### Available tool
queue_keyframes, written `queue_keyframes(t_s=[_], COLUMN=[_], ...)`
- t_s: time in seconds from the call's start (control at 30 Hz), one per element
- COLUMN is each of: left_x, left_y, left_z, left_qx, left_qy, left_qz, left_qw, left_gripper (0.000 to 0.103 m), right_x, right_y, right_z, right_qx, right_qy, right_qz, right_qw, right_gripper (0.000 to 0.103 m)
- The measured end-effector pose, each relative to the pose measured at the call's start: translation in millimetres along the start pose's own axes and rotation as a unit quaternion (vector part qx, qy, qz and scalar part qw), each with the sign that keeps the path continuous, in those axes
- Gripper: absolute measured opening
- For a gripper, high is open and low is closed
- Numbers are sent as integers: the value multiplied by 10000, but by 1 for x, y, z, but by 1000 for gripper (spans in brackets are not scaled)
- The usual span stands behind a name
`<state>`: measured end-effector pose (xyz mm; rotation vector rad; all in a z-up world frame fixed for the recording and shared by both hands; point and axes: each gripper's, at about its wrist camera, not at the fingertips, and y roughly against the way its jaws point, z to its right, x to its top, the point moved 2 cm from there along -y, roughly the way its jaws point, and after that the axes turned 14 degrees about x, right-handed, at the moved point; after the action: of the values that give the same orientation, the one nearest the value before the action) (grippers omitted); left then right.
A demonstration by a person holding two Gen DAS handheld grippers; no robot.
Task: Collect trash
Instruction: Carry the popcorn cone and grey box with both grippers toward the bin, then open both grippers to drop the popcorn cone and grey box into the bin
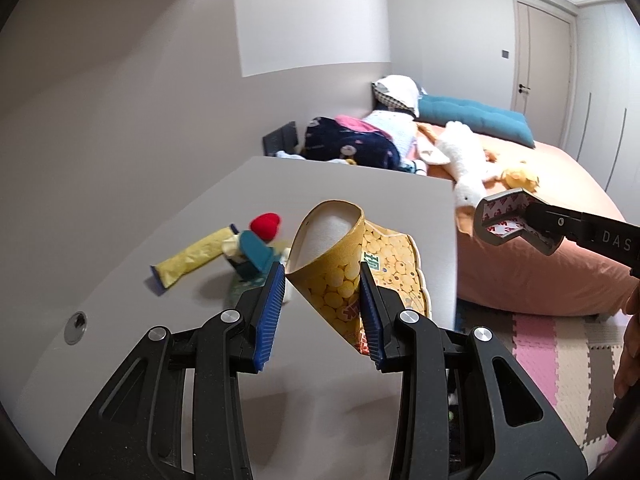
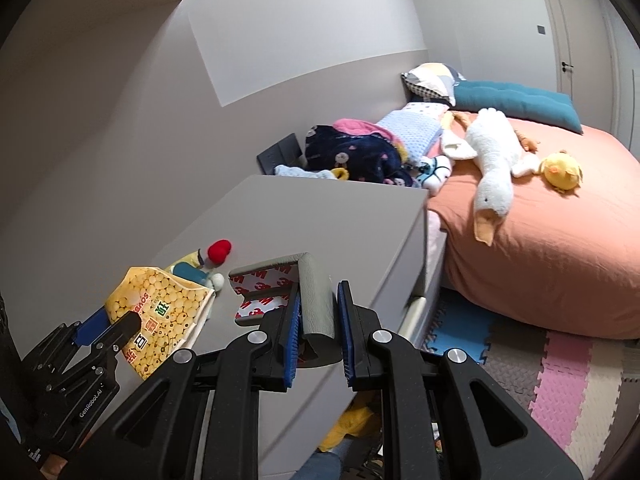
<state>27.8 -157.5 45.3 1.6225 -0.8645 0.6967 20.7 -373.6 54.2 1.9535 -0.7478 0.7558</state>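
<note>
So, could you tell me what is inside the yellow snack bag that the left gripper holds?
The yellow snack bag gapes open at its top; only pale inner lining shows there. Its lower part is hidden by its own walls.

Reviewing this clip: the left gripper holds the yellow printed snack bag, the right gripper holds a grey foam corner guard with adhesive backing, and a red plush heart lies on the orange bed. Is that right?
One detail is wrong. The red plush heart lies on the grey desk, not the orange bed; the right wrist view shows this. The left gripper does hold the yellow printed snack bag, and the right gripper the grey foam corner guard.
</note>
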Motion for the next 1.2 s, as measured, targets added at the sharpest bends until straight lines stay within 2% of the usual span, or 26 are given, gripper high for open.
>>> queue_keyframes(t_s=[0.27,0.6,0.8,0.93,0.97,1.0,1.03,1.07,1.1,1.2], left_x=[-3,-8,-15,-22,-25,-28,-31,-34,-36,-41], left_y=[12,27,34,35,36,35,35,36,37,32], left_z=[30,77,113,138,147,153,160,165,169,176], left_qx=[-265,-788,-1151,-1507,-1672,-1748,-1767,-1730,-1689,-1623], left_qy=[-200,-514,-792,-1041,-1174,-1263,-1365,-1450,-1539,-1662], left_qz=[23,20,-59,-256,-368,-438,-477,-423,-366,-471], left_qw=[9994,9956,9902,9828,9782,9755,9736,9733,9729,9715], left_gripper=[36,37,37,39,42,64,79,94,94,94], right_x=[-10,-21,-27,-32,-33,-33,-34,-34,-34,-35], right_y=[28,67,88,101,103,104,107,110,114,117], right_z=[20,57,82,101,104,107,113,116,119,130], right_qx=[-192,-597,-882,-1073,-1120,-1160,-1271,-1362,-1518,-1675], right_qy=[-105,-312,-481,-640,-671,-700,-759,-782,-785,-832], right_qz=[131,344,421,442,423,399,437,508,614,616], right_qw=[9997,9971,9941,9912,9905,9900,9880,9863,9834,9804], right_gripper=[19,19,19,19,21,35,48,74,79,79])
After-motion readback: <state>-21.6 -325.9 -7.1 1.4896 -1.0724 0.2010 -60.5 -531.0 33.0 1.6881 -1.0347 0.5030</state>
